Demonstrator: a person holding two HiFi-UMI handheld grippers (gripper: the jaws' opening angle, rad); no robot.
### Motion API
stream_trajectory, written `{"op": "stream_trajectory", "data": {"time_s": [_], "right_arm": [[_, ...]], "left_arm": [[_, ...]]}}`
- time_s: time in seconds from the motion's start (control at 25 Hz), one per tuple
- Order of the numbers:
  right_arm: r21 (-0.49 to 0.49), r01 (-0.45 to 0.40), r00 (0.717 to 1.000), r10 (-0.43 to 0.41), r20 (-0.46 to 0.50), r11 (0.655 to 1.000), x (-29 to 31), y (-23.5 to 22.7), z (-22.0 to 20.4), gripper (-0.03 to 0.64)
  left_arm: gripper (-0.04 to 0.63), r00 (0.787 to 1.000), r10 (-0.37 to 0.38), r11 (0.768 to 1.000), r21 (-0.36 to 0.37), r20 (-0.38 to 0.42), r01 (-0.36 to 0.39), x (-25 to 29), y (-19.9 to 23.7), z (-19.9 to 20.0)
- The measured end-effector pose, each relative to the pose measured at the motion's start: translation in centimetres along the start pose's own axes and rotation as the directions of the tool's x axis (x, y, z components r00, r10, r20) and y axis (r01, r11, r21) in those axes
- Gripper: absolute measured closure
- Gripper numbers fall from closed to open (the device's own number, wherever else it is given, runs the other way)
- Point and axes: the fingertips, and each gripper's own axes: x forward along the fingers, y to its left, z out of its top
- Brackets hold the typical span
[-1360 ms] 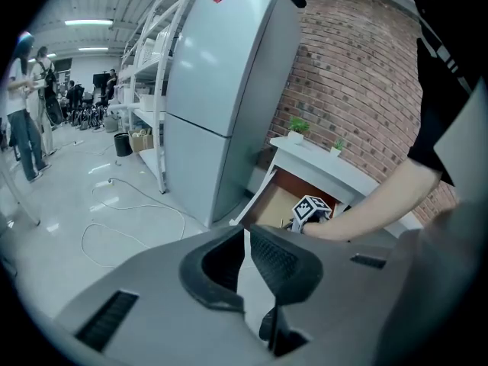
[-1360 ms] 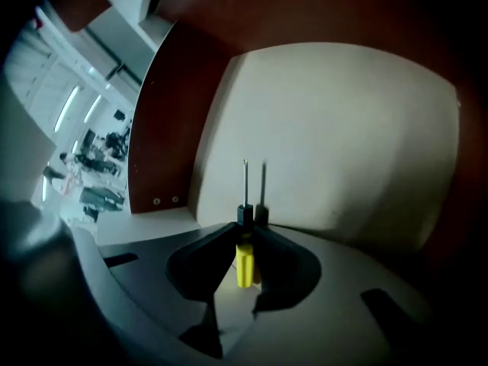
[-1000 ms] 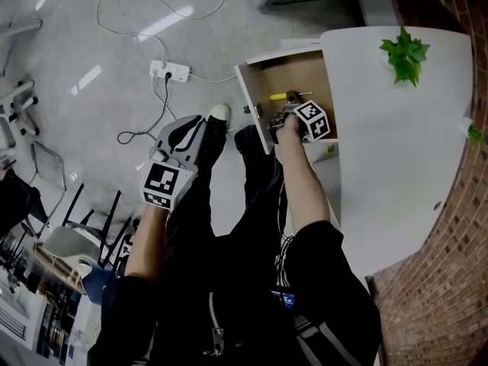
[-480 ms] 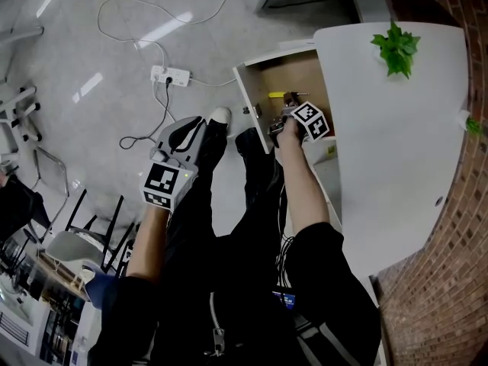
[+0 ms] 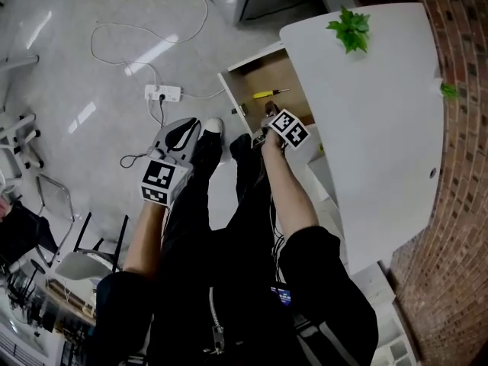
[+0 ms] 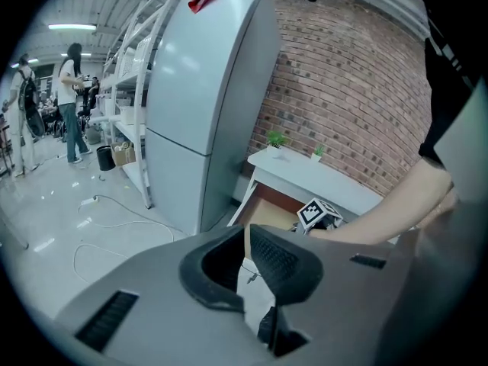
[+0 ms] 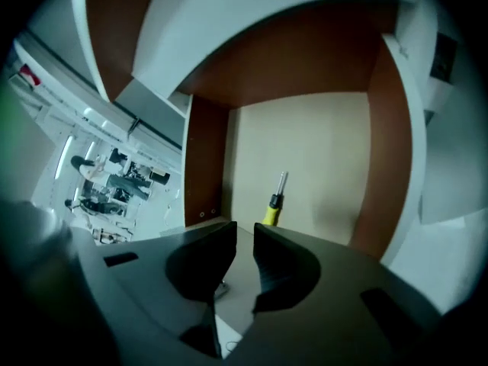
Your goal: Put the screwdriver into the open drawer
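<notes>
person: black clothes, standing between the two claws; one shoe (image 5: pixel 216 113) sits by the drawer front.
left claw (image 6: pixel 245 233): held out over the floor, well apart from the drawer. Jaws a thin slit apart, nothing in the slit. Its marker cube (image 5: pixel 158 183) faces up at the head view.
right claw (image 7: pixel 244 231): just above the drawer's near edge, pointing steeply down into it. Jaws a narrow gap apart and have just been closing; nothing between them. Not touching the screwdriver.
right cube (image 5: pixel 288 128): sits at the wrist end of the right claw, over the drawer's near edge.
drawer (image 5: pixel 274 73): pulled out from under the surface. White front, brown side walls, pale floor.
screwdriver (image 5: pixel 268 94): lying flat on the drawer floor, about mid-floor and clear of the walls. Yellow handle toward the drawer front, shaft toward the back. Loose, apart from both claws.
surface (image 5: pixel 366 128): white top, drawer opening at its left edge.
plant (image 5: pixel 349 29): small and green, at the surface's far edge. A second bit of green (image 5: pixel 450 90) sits at the edge against the brick.
power strip (image 5: pixel 163 92): on the floor, left of the drawer. White cable (image 5: pixel 114 52) loops beyond it.
fridge (image 6: pixel 206 105): tall and pale, standing left of the surface in the left gripper view.
brick wall (image 5: pixel 457 204): runs along the surface's right edge.
background: people standing by shelving (image 6: pixel 130 90), far left in the left gripper view, too small for detail.
</notes>
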Motion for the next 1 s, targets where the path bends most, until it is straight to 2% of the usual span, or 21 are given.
{"op": "stream_trajectory", "data": {"time_s": [0.08,0.24,0.44,0.64,0.8,1.0], "right_arm": [[-0.101,-0.003,1.0,0.004,0.016,0.995,-1.9,1.1,-0.2,0.554],[-0.278,-0.019,0.997,0.037,0.061,0.96,-6.2,3.7,0.0,0.606],[-0.41,-0.051,0.991,0.097,0.092,0.911,-11.0,5.8,-0.1,0.606],[-0.494,-0.032,0.977,0.132,0.17,0.869,-16.8,7.8,1.5,0.607],[-0.524,-0.017,0.949,0.179,0.261,0.852,-22.0,9.6,4.0,0.607],[-0.572,0.05,0.885,0.23,0.406,0.819,-28.7,12.3,8.6,0.607]], "left_arm": [[0.552,1.0,-0.015,1.0,0.014,0.002,0.015,-0.5,-0.5,0.7],[0.552,0.998,-0.061,0.997,0.056,0.013,0.06,-0.9,-1.8,2.9],[0.552,0.992,-0.123,0.985,0.127,0.012,0.12,-1.4,-4.0,5.7],[0.552,0.984,-0.175,0.964,0.208,0.03,0.165,-1.9,-6.1,9.2],[0.552,0.975,-0.213,0.946,0.266,0.07,0.187,-2.4,-7.7,12.9],[0.552,0.957,-0.261,0.917,0.343,0.128,0.204,-2.4,-9.5,18.3]]}}
